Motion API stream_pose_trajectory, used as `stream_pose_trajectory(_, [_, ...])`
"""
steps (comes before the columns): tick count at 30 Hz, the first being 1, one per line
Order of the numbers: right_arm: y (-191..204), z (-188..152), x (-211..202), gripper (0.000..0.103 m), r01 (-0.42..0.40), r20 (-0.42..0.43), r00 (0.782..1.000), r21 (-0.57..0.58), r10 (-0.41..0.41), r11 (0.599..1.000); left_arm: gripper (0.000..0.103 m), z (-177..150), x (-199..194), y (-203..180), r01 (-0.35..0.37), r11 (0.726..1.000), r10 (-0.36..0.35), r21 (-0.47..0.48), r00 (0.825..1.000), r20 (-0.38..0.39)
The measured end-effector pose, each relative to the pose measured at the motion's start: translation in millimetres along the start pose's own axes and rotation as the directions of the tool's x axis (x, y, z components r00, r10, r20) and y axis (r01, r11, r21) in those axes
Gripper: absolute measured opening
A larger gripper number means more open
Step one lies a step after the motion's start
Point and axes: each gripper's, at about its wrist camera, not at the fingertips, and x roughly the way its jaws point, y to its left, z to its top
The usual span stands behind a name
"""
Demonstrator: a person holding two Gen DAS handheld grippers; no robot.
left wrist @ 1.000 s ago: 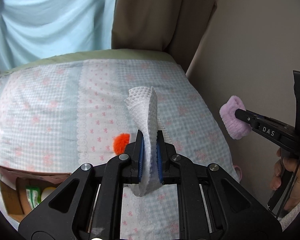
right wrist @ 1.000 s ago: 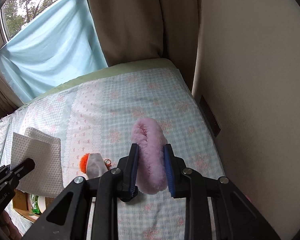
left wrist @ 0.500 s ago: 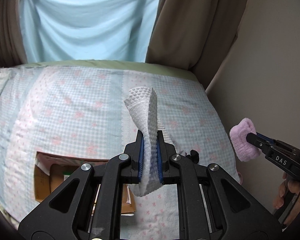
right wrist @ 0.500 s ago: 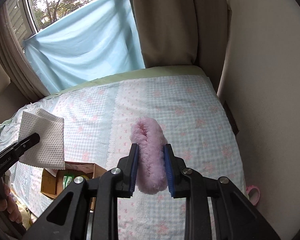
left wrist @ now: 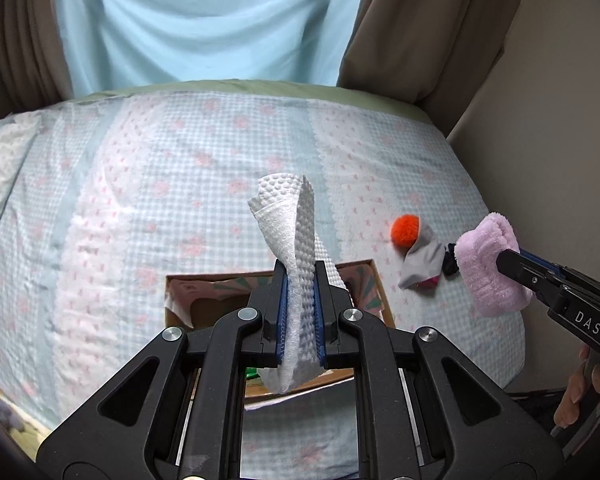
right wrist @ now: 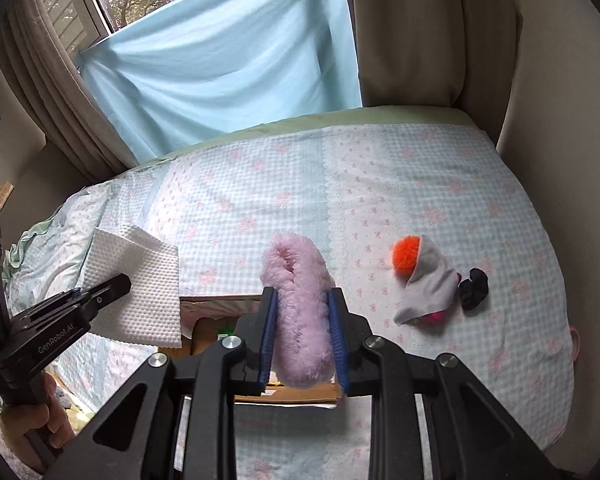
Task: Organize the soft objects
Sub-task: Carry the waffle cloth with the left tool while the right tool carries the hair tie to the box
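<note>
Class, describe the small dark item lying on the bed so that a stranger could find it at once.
Start at the checked bedspread and find the grey cloth with an orange pom-pom. Touching its right edge lies a dark scrunchie, the only black, ruffled ring there.

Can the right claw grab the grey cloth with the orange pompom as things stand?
Probably not yet: the right claw is shut on the pink fluffy piece. The path itself looks free, as the grey cloth lies uncovered on the bed, to its right.

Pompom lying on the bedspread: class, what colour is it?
Bright orange; the pompom shows best in the right wrist view, beside a grey cloth.
</note>
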Motion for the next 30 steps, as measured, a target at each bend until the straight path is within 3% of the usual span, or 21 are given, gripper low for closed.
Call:
stream_pose_trajectory(10, [63.6, -31.0, 59.4, 0.023, 0.002, -0.120, 0.993, 0.013, -0.001, 1.000, 0.010, -21.3, 59.7, 52.9, -0.001, 0.999, 0.008, 0.040, 0.986, -0.169])
stream_pose_trajectory(16, [57.9, -41.9, 107.9, 0.023, 0.007, -0.209, 0.978, 0.031, 0.000, 0.999, 0.010, -38.7, 106.5, 66.8, -0.035, 0.998, 0.046, 0.048, 0.962, -0.270])
stream_pose_trajectory(23, [39.9, -45.9, 167.4, 0.023, 0.045, -0.314, 0.949, 0.060, -0.024, 0.997, 0.010, -50.7, 157.0, 79.5, -0.052, 0.996, 0.078, 0.076, 0.921, -0.382])
stream_pose_trajectory(30, [29.9, -45.4, 199.1, 0.023, 0.087, -0.388, 0.920, 0.068, -0.054, 0.994, 0.010, -54.1, 184.9, 73.9, -0.055, 0.988, 0.114, 0.145, 0.892, -0.438])
